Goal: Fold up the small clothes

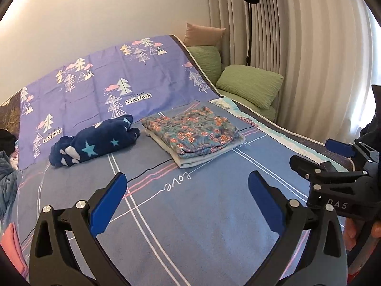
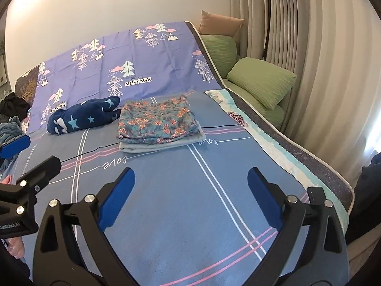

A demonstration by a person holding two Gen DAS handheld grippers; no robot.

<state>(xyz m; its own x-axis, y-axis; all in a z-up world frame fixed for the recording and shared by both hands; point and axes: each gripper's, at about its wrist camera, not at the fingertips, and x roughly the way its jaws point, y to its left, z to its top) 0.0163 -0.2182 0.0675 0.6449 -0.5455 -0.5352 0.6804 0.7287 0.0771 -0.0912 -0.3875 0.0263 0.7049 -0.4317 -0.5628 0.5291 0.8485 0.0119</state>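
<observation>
A folded floral garment [image 1: 193,131] lies on a folded pale grey piece [image 1: 204,157] mid-bed; it also shows in the right wrist view [image 2: 157,121]. A crumpled navy fleece garment with stars [image 1: 95,143] lies to its left, also in the right wrist view [image 2: 83,116]. My left gripper [image 1: 188,190] is open and empty, above the bare sheet short of the stack. My right gripper [image 2: 190,186] is open and empty, also short of the stack. The right gripper shows at the right edge of the left wrist view [image 1: 333,157].
A blue sheet [image 1: 190,226] covers the bed. A purple tree-print cloth [image 1: 114,81] rises behind. Green pillows [image 1: 250,83], a floor lamp [image 1: 250,19] and curtains stand at the right. More clothes lie piled at the left edge [image 2: 12,119].
</observation>
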